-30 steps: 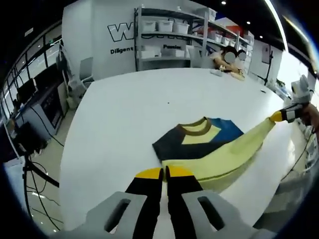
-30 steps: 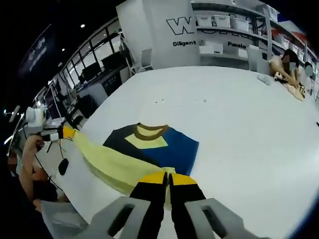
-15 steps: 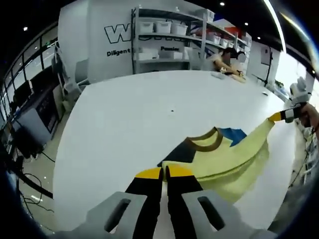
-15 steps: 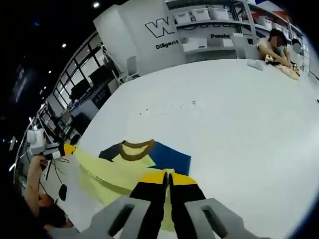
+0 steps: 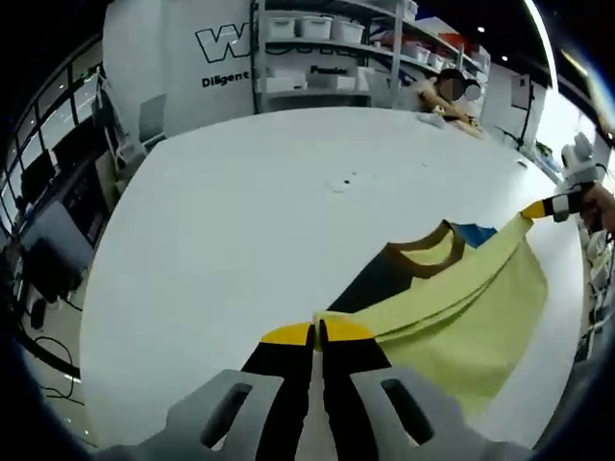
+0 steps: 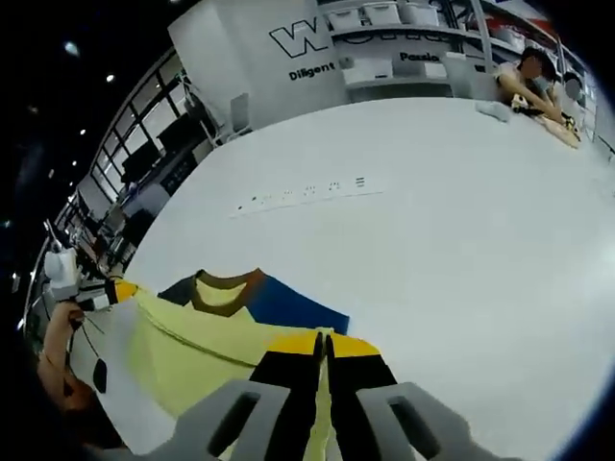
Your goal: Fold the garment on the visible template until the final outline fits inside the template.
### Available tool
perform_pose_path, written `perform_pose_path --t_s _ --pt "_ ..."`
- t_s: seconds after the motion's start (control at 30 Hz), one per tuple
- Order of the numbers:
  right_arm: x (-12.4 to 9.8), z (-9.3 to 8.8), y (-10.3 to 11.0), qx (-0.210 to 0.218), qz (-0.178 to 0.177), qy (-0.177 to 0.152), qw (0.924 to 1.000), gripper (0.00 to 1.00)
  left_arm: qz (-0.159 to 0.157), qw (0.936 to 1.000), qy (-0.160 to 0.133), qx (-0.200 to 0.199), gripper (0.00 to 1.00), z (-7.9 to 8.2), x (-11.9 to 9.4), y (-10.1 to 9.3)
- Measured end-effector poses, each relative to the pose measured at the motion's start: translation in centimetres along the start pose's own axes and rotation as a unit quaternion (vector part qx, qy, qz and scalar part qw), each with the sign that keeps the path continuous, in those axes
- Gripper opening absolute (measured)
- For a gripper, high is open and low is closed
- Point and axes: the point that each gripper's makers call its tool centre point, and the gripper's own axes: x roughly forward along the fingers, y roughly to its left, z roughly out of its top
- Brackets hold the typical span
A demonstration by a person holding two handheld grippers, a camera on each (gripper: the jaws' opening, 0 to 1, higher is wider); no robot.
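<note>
Pale-yellow cloth of the yellow, navy and blue T-shirt now hangs stretched higher between the left claw and right claw, each clamped on a hem corner over the white worktop, so the fold toward the brown collar seems underway.

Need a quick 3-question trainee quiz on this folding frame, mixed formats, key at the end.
1. True or false: both tongs, left and right, are shut on the garment.
2. Which colour is the fabric stretched between the two tongs? A) yellow B) red C) white
3. Fill in: the garment's brown ___ lies on the white table.

Key: 1 true; 2 A; 3 collar
</note>
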Motion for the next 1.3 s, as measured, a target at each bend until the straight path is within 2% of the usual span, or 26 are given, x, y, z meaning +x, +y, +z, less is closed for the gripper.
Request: perform_pose_path --t_s 0.17,0.3,0.63,0.73,0.77,0.8,0.87,0.9,0.97,1.0,1.03,1.1,1.17,1.23,1.27,1.3 --pt "1.6 -0.3 -0.3 -0.041 -0.017 0.007 0.9990 0.00 0.018 0.9997 0.010 0.009 0.04 -0.9 1.2 0.5" --pt "2.4 -0.2 -0.6 -0.047 -0.020 0.008 0.9987 0.00 0.026 0.9996 0.013 -0.005 0.04 -1.7 2.2 0.9" --pt "3.7 -0.7 -1.1 -0.087 -0.025 0.010 0.9959 0.00 0.037 0.9992 0.017 0.008 0.05 -2.7 2.6 0.7" --pt "3.7 -0.3 -0.7 -0.103 -0.015 -0.007 0.9946 0.00 0.039 0.9988 0.013 0.027 0.06 -2.6 2.5 0.6" --pt "3.5 -0.2 -0.5 -0.110 -0.008 -0.013 0.9939 0.00 0.035 0.9974 0.002 0.063 0.07 -2.2 2.4 0.5" --pt "3.3 0.0 -0.2 -0.125 0.002 -0.021 0.9919 0.02 0.037 0.9962 -0.015 0.078 0.07 -1.7 2.1 0.5" --pt "2.7 0.4 0.2 -0.148 0.013 -0.035 0.9883 0.10 0.014 0.9939 -0.038 0.102 0.14 -1.0 1.6 -0.2" --pt "2.4 0.6 0.5 -0.167 0.019 -0.044 0.9849 0.15 -0.003 0.9941 -0.048 0.097 0.20 -0.7 1.4 -0.7" --pt "1.8 0.4 0.9 -0.198 0.031 -0.047 0.9786 0.22 -0.021 0.9932 -0.046 0.105 0.34 -0.8 1.3 -0.9" --pt "1.6 0.4 1.0 -0.216 0.034 -0.050 0.9745 0.25 -0.032 0.9890 -0.053 0.134 0.38 -0.6 1.1 -1.0" --pt "1.6 0.4 1.1 -0.225 0.035 -0.050 0.9723 0.26 -0.035 0.9877 -0.054 0.143 0.41 -0.6 1.0 -1.1" --pt "1.3 0.1 1.3 -0.274 0.038 -0.046 0.9599 0.30 -0.055 0.9798 -0.065 0.181 0.46 -0.4 0.6 -1.8" --pt "1.1 -0.2 1.3 -0.323 0.036 -0.040 0.9449 0.33 -0.078 0.9747 -0.065 0.200 0.51 -0.7 0.5 -2.5" --pt "1.2 -0.3 1.7 -0.362 0.046 -0.045 0.9301 0.35 -0.073 0.9678 -0.063 0.233 0.54 -0.8 0.6 -2.4" --pt "1.2 -0.2 2.0 -0.385 0.049 -0.055 0.9198 0.35 -0.059 0.9646 -0.065 0.249 0.54 -0.6 0.7 -2.3" --pt "1.4 -0.4 2.0 -0.385 0.051 -0.053 0.9199 0.36 -0.056 0.9623 -0.064 0.258 0.54 -0.6 0.8 -2.3"
